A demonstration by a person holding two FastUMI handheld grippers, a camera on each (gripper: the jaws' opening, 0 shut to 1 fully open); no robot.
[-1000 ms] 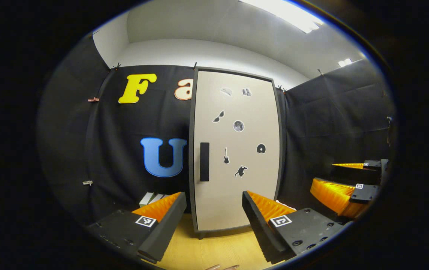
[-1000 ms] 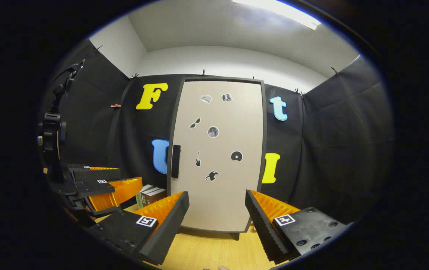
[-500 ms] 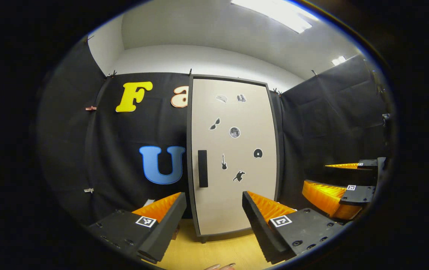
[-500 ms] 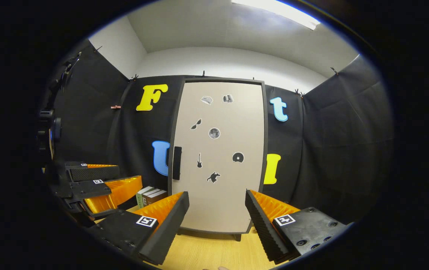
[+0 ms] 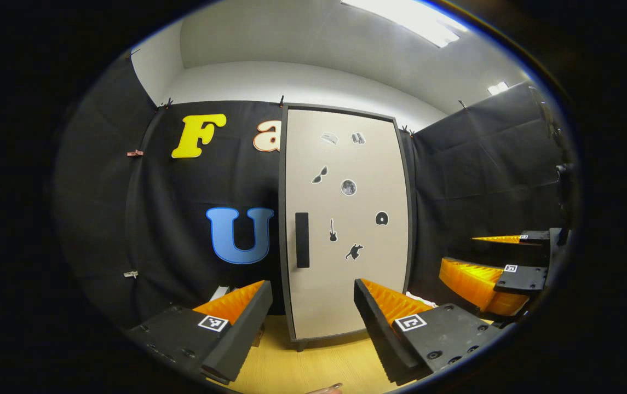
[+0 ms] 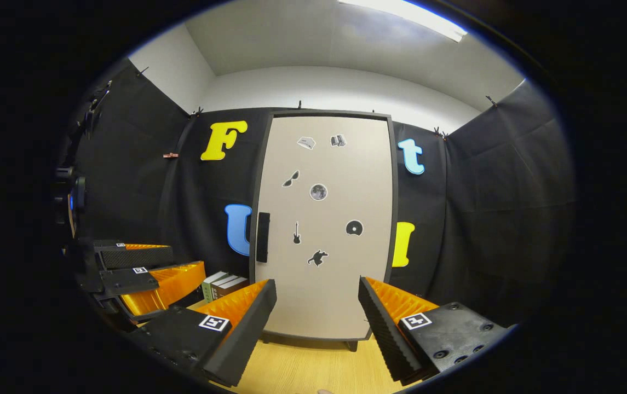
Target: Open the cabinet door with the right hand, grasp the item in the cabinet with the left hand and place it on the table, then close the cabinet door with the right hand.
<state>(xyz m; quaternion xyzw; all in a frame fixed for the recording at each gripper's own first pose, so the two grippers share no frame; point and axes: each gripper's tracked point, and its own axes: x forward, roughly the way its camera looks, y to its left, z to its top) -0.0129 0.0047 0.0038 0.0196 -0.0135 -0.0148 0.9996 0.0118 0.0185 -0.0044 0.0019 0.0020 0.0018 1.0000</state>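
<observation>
The tall beige cabinet door (image 6: 324,230), stiff and probably light-swinging, should be taken by its black vertical bar handle (image 6: 262,237); the right gripper (image 6: 317,306) gapes, holding nothing.

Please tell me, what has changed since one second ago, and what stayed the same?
Very little. In the left gripper view the right gripper has drifted slightly lower and further off; the view itself shifted a bit. Nothing was grasped or released. The cabinet door stays closed, its handle untouched, and both grippers remain open, the left gripper too.
</observation>
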